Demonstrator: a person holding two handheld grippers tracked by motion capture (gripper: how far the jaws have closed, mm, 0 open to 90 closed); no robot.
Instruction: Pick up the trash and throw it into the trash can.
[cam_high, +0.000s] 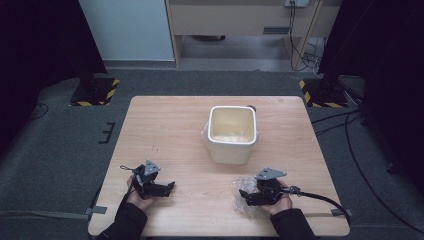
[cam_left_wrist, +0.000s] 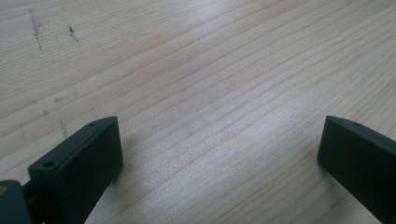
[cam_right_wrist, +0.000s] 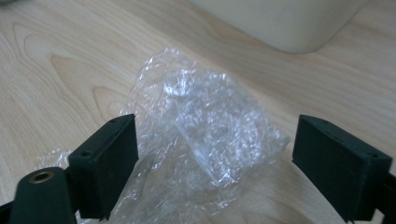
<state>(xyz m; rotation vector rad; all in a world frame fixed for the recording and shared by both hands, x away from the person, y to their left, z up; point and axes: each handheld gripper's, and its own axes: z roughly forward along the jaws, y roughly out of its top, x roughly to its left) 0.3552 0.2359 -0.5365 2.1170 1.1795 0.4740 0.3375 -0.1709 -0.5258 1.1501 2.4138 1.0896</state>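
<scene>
- Down in the lower right of the high view, we've got the right gripper (cam_high: 243, 196) sitting low over a crumpled wad of clear plastic film (cam_high: 245, 200) that lies on the wooden table (cam_high: 170, 130).
- From the right gripper view, the clear plastic film (cam_right_wrist: 205, 140) sits right between the two black jaws, filling the middle of the frame. The jaws stand wide. The left one looks like it brushes the edge of the film and the right one sits just clear of it, so we wouldn't call it a grip, nothing is pinched.
- Bit of film also pokes out at the lower left of that view, behind the left jaw.
- Top of that same view shows the rounded bottom corner of the white bin (cam_right_wrist: 285, 23), near the film but not touching it.
- Over in the high view the white bin (cam_high: 232, 134) stands upright at the middle of the table, open top facing up, pale inside. The film lies just below and a touch right of it.
- Lower left of the high view, the left gripper (cam_high: 171, 186) rests down by the table's near edge, well apart from the film and the bin.
- Its own view shows bare wood grain (cam_left_wrist: 210, 93) between the jaws, which stand wide with nothing in them.
</scene>
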